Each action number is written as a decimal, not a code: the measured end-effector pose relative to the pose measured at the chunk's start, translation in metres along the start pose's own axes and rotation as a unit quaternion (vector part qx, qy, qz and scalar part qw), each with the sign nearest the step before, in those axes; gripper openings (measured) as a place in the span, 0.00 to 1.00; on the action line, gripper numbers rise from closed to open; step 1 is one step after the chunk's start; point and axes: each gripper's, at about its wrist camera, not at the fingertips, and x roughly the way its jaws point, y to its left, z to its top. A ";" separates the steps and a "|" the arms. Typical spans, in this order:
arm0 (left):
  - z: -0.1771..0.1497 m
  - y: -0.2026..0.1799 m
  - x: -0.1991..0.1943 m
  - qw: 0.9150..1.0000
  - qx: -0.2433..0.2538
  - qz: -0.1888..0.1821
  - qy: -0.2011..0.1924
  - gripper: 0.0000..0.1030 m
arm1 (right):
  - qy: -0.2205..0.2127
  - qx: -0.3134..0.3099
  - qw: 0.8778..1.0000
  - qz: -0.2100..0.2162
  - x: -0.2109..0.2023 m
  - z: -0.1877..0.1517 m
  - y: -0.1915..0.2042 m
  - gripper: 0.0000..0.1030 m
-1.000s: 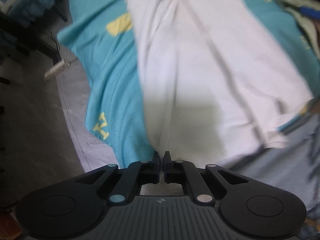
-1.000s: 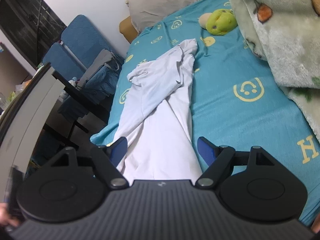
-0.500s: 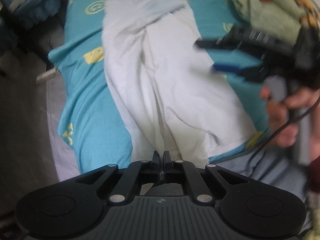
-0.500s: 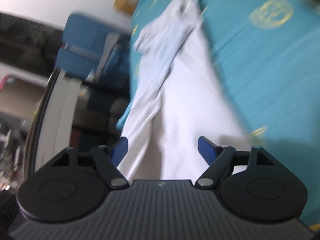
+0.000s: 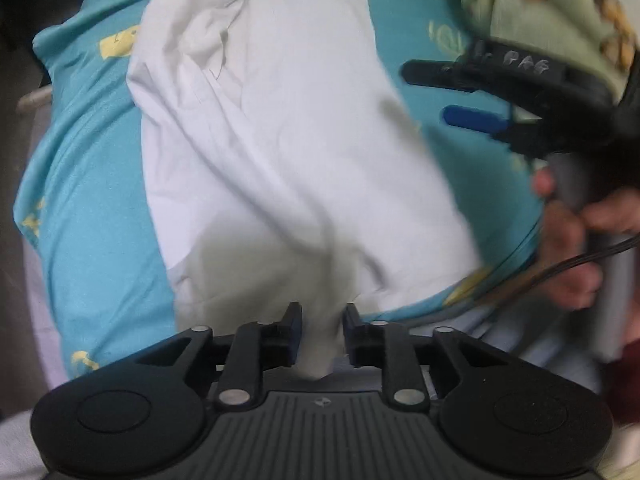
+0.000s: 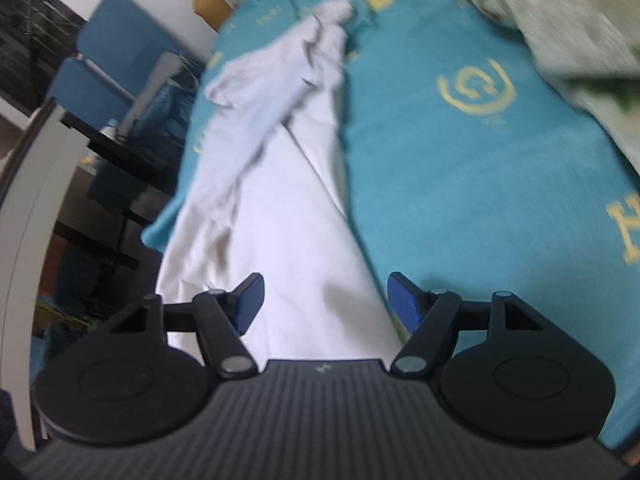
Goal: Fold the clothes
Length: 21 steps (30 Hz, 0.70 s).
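The white garment (image 5: pixel 280 152) lies stretched lengthwise along the teal bedsheet (image 5: pixel 92 184), its near hem at the foot edge of the bed and its far end bunched into a crumpled knot toward the pillow end. What has just changed is at the left gripper (image 5: pixel 318 330): half a second ago its fingers were pinched tight together on the hem, and now they stand a little apart with a fold of white cloth still hanging loosely between them, so it looks like a release, or a re-grip, of that corner. The right gripper (image 6: pixel 326 300) has swung back over the cloth's right edge, its blue-padded fingers spread wide and holding nothing, hovering just above the fabric. My guess is the spreading-out is finishing and the first fold has not begun, since the garment still shows ridges and a twisted far end. A green fleece blanket (image 6: pixel 568 20) crowds the right side. I see no basket or box here.
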 end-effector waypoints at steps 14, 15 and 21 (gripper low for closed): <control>0.019 0.102 0.035 0.986 -0.161 -0.007 -0.034 0.86 | 0.083 0.010 0.996 -0.023 0.023 -0.034 -0.008 0.73; 0.020 0.100 0.038 0.988 -0.154 -0.008 -0.019 0.86 | 0.091 0.008 0.996 -0.019 0.023 -0.038 -0.005 0.73; 0.012 0.071 0.035 0.997 -0.066 -0.013 0.023 0.39 | 0.180 -0.013 0.983 0.023 0.027 -0.076 0.020 0.71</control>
